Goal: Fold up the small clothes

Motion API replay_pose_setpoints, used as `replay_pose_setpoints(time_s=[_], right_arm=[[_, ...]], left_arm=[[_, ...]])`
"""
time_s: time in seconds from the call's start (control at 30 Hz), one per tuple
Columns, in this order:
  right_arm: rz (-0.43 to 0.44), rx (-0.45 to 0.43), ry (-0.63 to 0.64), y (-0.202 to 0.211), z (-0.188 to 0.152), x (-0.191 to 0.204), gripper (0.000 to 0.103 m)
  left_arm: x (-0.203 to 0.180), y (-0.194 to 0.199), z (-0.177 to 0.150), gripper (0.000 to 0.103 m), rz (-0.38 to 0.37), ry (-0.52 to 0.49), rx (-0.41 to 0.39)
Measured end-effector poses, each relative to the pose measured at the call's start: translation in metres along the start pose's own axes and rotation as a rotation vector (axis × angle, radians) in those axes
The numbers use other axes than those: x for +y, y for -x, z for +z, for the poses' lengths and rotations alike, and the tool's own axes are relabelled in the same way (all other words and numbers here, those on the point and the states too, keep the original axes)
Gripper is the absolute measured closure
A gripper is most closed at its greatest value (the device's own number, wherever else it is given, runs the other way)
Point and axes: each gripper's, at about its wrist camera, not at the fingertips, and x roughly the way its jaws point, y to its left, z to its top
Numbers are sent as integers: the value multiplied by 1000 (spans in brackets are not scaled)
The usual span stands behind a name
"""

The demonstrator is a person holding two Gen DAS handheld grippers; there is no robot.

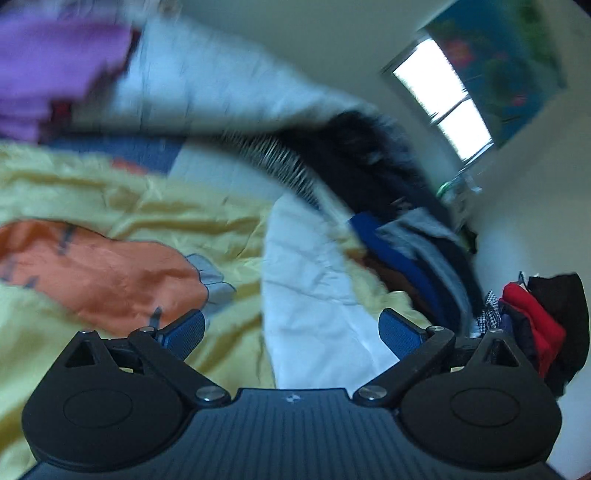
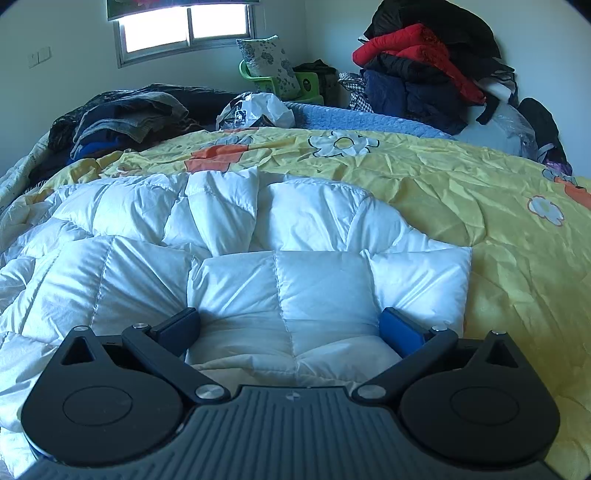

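Left gripper [image 1: 291,328]: jaws spread wide, nothing between them, above the yellow bedcover [image 1: 122,199].
Right gripper [image 2: 290,330]: jaws wide, straddling a fold of the white quilted jacket [image 2: 236,273]; pads not visibly pressing.
Jacket: lies spread on the bedcover.
Green basket [image 2: 306,86]: holds a flowered cushion [image 2: 267,64].

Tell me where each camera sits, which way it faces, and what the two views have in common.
Left wrist: behind the left tongs, open and empty, tilted over the yellow bedspread; image blurred.
Right wrist: behind the right tongs, open astride the white quilted garment, facing the window.
Shared: bedspread, window, the clothes pile with a red jacket. No hand or sleeve shows.
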Motion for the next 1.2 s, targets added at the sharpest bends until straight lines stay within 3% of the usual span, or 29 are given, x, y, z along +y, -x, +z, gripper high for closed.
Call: replay_pose_setpoints(time_s=[0.13, 0.2, 0.4, 0.5, 0.57, 0.77, 0.8, 0.87, 1.0, 1.03, 1.2], right_arm=[[1, -4, -8, 1, 0, 0, 3], [-2, -6, -9, 1, 0, 0, 3], [-3, -7, -10, 1, 0, 0, 3], [-1, -8, -12, 1, 0, -1, 3], [-1, -10, -16, 1, 0, 0, 3], [-5, -16, -24, 3, -1, 0, 3], [-6, -16, -25, 3, -1, 0, 3], [-5, -17, -25, 3, -1, 0, 3], [-5, -20, -30, 3, -1, -1, 3], [-6, -21, -31, 3, -1, -1, 3], [-4, -20, -33, 3, -1, -1, 3]], left_arm=[[18, -52, 25, 3, -81, 139, 90], [13, -68, 30, 3, -103, 94, 77], [13, -110, 35, 3, -190, 34, 178], [13, -119, 33, 3, -195, -9, 177], [10, -120, 33, 21, -189, -48, 145], [10, -132, 36, 26, -180, -45, 159], [8, -133, 36, 31, -175, -48, 148], [1, -135, 38, 58, -153, -75, 130], [-10, -144, 37, 82, -103, -132, 139], [-13, -144, 35, 93, -92, -160, 132], [-32, -124, 25, 97, -49, -220, 52]])
